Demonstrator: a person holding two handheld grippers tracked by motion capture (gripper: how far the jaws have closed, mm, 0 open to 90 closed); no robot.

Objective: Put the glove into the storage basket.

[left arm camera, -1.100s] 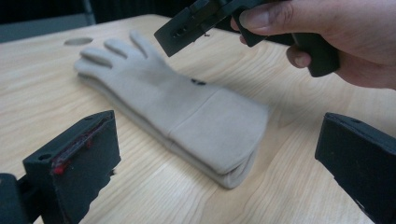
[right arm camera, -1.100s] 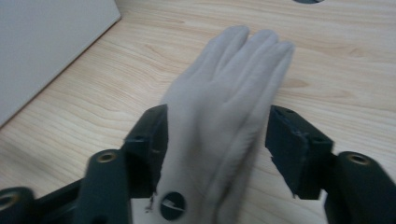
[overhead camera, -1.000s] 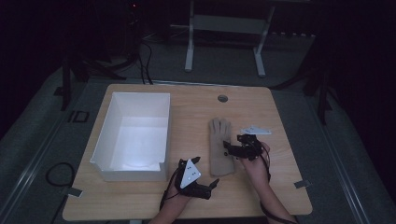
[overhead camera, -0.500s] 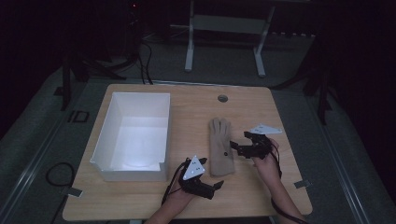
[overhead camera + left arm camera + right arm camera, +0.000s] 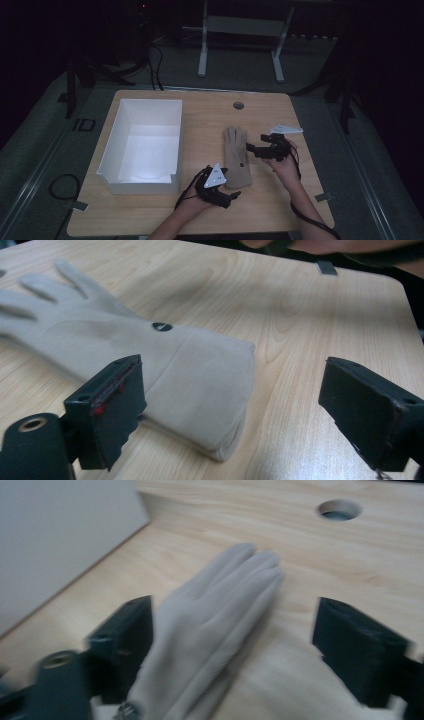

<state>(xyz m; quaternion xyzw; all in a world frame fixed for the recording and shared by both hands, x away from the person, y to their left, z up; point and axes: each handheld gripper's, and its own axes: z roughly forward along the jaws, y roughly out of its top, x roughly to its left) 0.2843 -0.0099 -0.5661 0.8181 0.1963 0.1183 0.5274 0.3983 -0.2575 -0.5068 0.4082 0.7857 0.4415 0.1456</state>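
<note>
A tan glove (image 5: pixel 237 157) lies flat on the wooden table (image 5: pixel 200 220), just beside the white box (image 5: pixel 145 145). The left gripper (image 5: pixel 235 415) sits low at the glove's cuff end with its jaws wide apart, the cuff between them. The right gripper (image 5: pixel 232 645) waits beside the glove's finger end, jaws wide apart too, holding nothing.

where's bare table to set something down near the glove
Free: the wooden table behind the beige fabric glove around the round cable hole, and the front right corner. Crowded: between the white box and glove, where the left gripper sits.
</note>
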